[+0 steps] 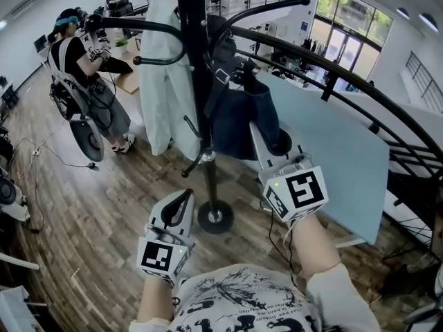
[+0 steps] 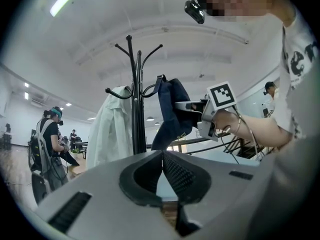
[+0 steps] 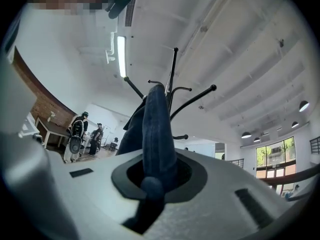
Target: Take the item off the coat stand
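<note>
Dark blue item (image 1: 239, 120): cloth, either a bag or a garment, I cannot tell which. It hangs from a hook on the coat stand, at 3 o'clock of the pole in the head view, with its top loop still over the hook.
Right gripper (image 1: 270, 144): pinching the lower part of the dark blue item. In the right gripper view a fold of the blue cloth runs up between the two jaws, which are pressed on it.
Coat stand (image 1: 197, 68): black pole with curved hooks, upright. Its round base (image 1: 215, 216) is on the wooden floor, at 12 o'clock of the left gripper.
White coat (image 1: 166, 81): hangs at 9 o'clock of the pole, opposite the blue item. Neither gripper touches it.
Left gripper (image 1: 181, 203): held low at 6 o'clock of the stand, well apart from both garments. Its jaws are pressed together with nothing between them.
Bystander (image 1: 83, 75): stands at 10 o'clock, well away from the stand.
Step in hand: the grip looks made and the lift-off has not yet begun.
Next move: probably raise the cloth up so its loop clears the hook tip, then draw it away towards 3 o'clock. A straight downward tug would likely snag the loop or rock the stand. The free left gripper could steady the pole.
</note>
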`<state>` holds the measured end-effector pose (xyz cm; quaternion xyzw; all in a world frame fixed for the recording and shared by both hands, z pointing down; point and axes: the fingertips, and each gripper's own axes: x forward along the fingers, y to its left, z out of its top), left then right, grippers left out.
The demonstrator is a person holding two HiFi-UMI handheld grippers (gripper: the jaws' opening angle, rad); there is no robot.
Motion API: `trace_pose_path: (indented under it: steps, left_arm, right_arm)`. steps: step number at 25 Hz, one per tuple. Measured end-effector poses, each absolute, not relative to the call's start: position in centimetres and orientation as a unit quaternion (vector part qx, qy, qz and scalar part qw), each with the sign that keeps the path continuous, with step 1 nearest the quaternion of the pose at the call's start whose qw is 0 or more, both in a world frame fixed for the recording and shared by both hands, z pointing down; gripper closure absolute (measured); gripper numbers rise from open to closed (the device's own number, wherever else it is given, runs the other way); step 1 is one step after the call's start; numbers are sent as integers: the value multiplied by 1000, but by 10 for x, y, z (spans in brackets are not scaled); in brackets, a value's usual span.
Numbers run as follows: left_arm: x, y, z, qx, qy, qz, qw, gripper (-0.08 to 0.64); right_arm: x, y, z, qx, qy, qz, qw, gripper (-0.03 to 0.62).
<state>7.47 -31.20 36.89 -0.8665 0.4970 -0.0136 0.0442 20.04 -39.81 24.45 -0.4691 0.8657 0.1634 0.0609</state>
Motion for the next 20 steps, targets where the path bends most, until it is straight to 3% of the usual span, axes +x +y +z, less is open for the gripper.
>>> trace_pose_path:
  steps: [20]
  left_arm:
    - [115, -313, 372, -872, 488, 7, 36, 555]
  right_arm:
    - [264, -353, 413, -500, 865, 31, -28, 569]
